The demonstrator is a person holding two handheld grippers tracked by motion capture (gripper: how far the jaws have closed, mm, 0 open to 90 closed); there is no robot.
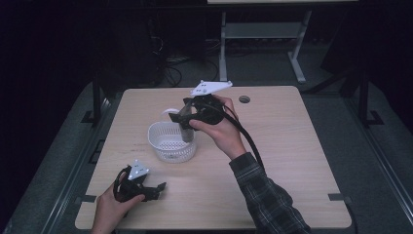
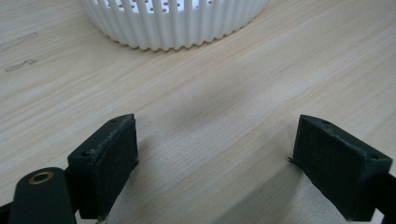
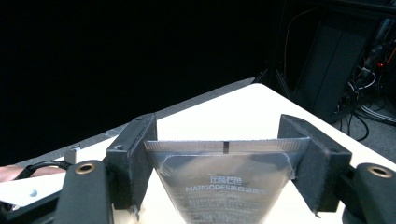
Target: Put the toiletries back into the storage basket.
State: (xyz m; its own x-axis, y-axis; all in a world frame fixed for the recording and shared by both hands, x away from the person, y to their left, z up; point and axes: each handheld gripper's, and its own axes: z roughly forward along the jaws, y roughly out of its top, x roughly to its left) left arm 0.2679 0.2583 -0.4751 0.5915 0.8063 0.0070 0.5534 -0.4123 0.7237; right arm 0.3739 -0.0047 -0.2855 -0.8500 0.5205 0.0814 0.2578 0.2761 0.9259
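dark rm, wood table [image 1: 292, 146], grey floor [image 1: 380, 146]

A: What sort of place is this?

B: A lab or test room, by the look of it. A plain light-wood table with a round cable hole [image 1: 244, 99] stands alone on grey carpet, with darkness around it.

A: Anything beyond the table?

B: At twelve o'clock, a tangle of black cables on the floor [image 1: 171, 68] and the grey metal legs of a second desk [image 1: 297, 61]. In the right gripper view, at two o'clock, a dark equipment cabinet [image 3: 327, 65] with more loose wiring beside it.
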